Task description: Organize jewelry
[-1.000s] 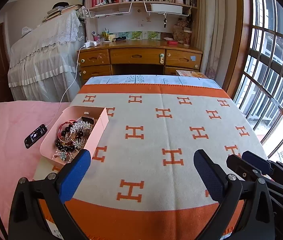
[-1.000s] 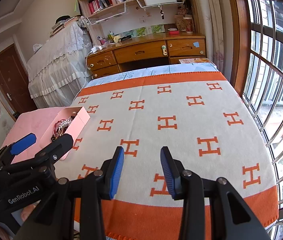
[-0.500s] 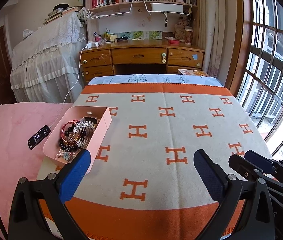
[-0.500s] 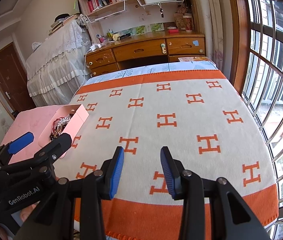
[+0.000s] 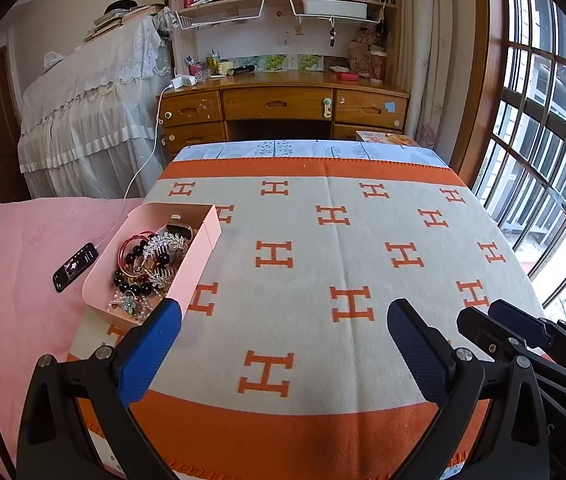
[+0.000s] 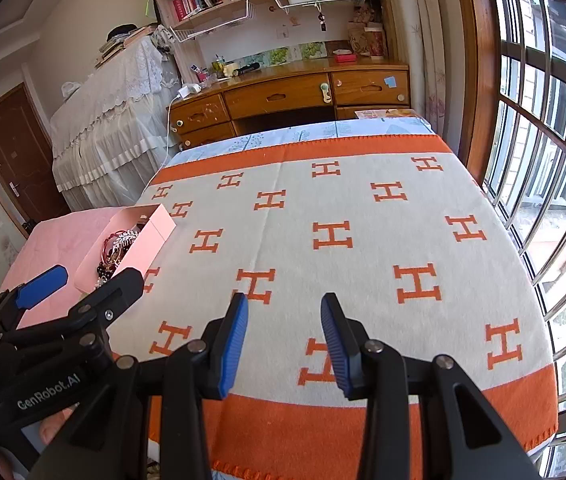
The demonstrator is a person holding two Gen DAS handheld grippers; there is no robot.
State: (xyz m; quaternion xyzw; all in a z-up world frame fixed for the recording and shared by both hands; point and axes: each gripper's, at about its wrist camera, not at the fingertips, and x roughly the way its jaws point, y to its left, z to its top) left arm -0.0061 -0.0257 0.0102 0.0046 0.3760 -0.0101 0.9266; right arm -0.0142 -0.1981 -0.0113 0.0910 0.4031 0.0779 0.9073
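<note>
A pink open box (image 5: 199, 256) sits at the left edge of the orange-and-grey blanket (image 5: 323, 264). It holds a heap of jewelry (image 5: 147, 268): red bangles, dark bead bracelets, a silver comb. The box also shows in the right wrist view (image 6: 143, 240). My left gripper (image 5: 283, 344) is wide open and empty, above the blanket's near part, its left finger close to the box's near end. My right gripper (image 6: 285, 340) is open and empty, to the right of the left one (image 6: 55, 308).
A black phone (image 5: 75, 266) on a white cable lies on the pink cover (image 5: 15, 280) left of the box. A wooden desk (image 5: 283, 108) and bookshelves stand beyond the bed. Barred windows (image 5: 543, 160) line the right side.
Both views have drawn slightly back and up; the box sits a little farther right and higher in the left wrist view. Both grippers stay open and empty.
</note>
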